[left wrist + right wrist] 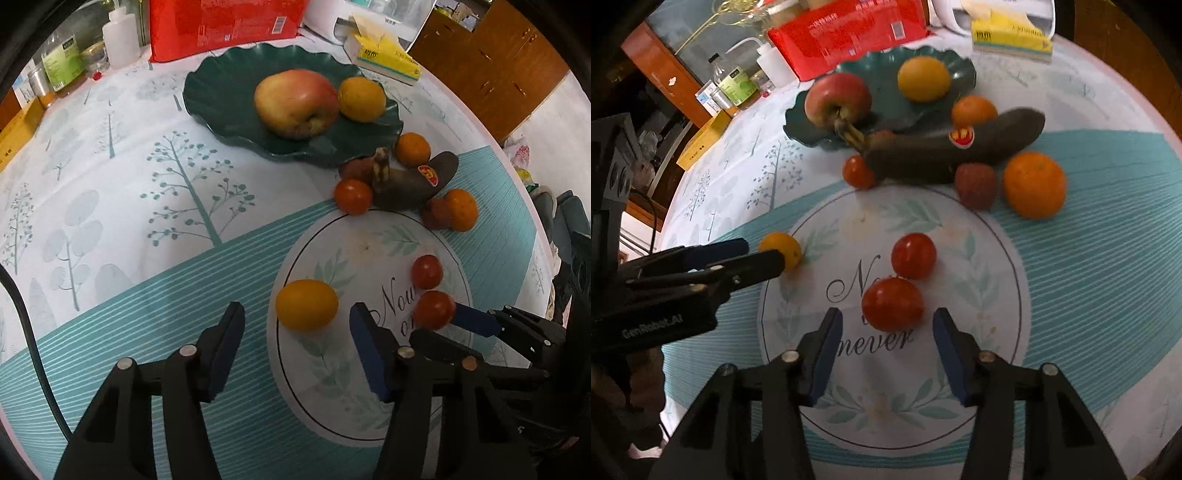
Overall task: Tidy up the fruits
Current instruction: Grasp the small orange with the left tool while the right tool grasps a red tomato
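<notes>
While held low over the patterned surface (110,258), left hand-held gripper (297,325) spread wide, blue pads either side of a small yellow-orange fruit (306,304) at lower centre of the left wrist view, not touching it, nothing gripped. Same fruit at middle left of the right wrist view (781,249), just behind the left fingertips. Right hand-held gripper (888,325) likewise wide open and empty, poised around the nearer red tomato (892,304) at lower centre; second red tomato (913,255) just above it, nearly touching. Both tomatoes on the white printed circle (979,295) of the cloth.

Toward upper centre, dark green scalloped plate (221,96) carrying an apple (295,103) and a yellow citrus (362,99), side by side. Just right of and below the plate, a dark overripe banana (413,182) with a red sticker, an orange (413,148) behind it, another tomato (352,196) at its stem end, a further orange (461,209) and a brownish-red fruit (434,216) at its other end.

Along the top edge: red package (221,26), yellow tissue box (388,57), white squeeze bottle (120,40).
</notes>
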